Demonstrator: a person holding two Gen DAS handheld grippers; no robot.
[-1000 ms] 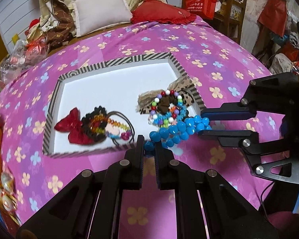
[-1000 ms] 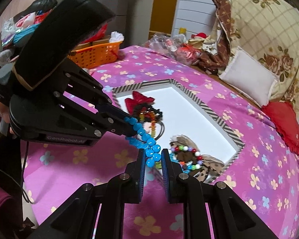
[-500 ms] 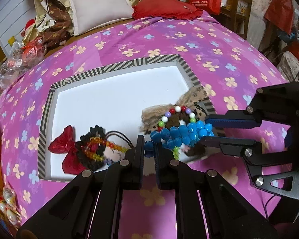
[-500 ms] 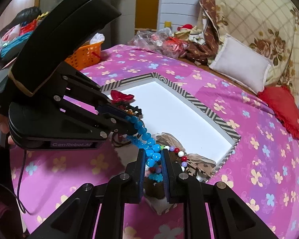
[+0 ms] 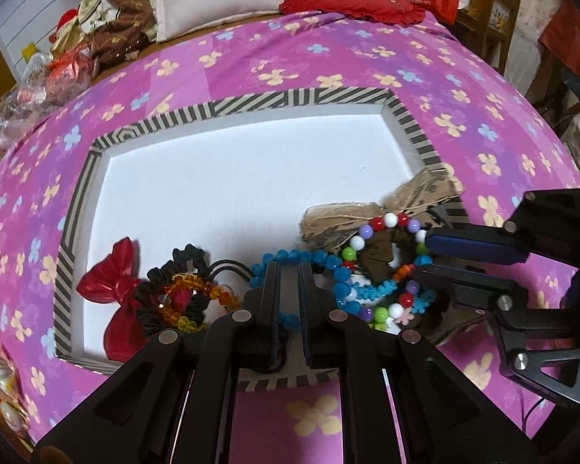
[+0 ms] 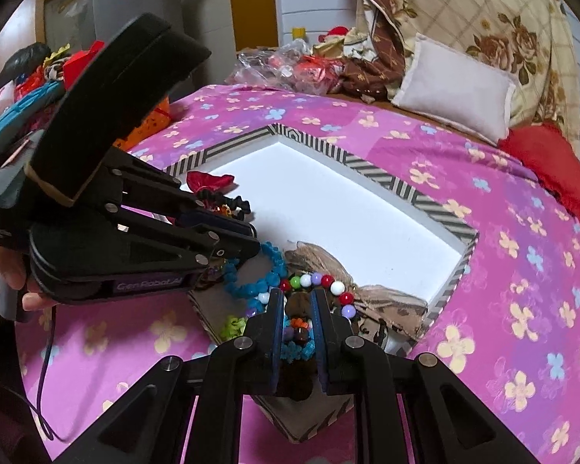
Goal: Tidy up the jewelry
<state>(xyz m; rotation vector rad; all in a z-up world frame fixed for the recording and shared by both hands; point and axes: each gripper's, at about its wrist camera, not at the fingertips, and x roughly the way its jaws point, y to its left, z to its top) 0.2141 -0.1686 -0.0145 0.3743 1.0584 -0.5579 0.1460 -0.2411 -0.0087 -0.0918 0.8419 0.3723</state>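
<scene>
Both the left gripper (image 5: 289, 270) and the right gripper (image 6: 296, 301) were released, and the blue bead bracelet (image 5: 330, 266) lay inside the striped-edge tray (image 5: 251, 104) near its near rim, whose far white floor stayed free.

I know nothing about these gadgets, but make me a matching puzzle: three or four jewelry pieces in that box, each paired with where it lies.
Things:
1. shiny red ribbon bow
2. blue bead necklace
3. tan burlap bow
4. amber bead bracelet

Places:
A. against the striped box's right rim
B. on the black scrunchie
C. leftmost in the box
D. between the left gripper fingers and the multicoloured bracelet

Pairs: 1-C, 2-D, 3-A, 4-B
</scene>
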